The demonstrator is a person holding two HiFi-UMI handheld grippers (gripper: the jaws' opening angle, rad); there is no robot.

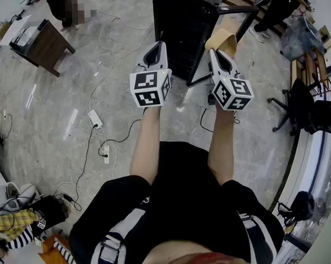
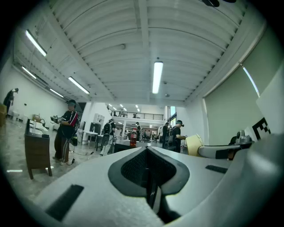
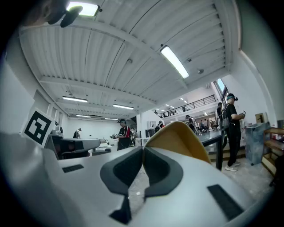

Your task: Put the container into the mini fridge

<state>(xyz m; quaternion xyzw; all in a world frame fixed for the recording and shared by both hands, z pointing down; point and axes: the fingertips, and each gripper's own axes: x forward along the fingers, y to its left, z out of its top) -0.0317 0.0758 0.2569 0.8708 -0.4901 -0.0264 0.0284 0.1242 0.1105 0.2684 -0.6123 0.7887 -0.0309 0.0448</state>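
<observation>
- Ahead and slightly left of the right gripper: a tall black box, taken to be the mini fridge, standing upright on the floor close beyond the tips.
- Pinched at the right gripper's tips, so it seems: the tan container, its thin curved wall rising just behind the right-hand jaw in the right gripper view, with the jaws pressed together on its edge.
- Held out beyond the tips, then, toward the fridge and a little right of its near corner; long axis hard to judge, since only a curved tan face shows.
- Left gripper: jaws together with nothing between them, level with the right one and just beside it, pointed at the fridge's front.
- Nearer the fridge's dark face: the left gripper, so likely the one for the door; cannot tell whether that door is open or closed.
- In the way on the right: a dark table frame whose slanted leg runs down beside the fridge, close to the container's path.
- Well apart: a white power strip with cables on the floor to the left, a brown side table far left, an office chair far right.
</observation>
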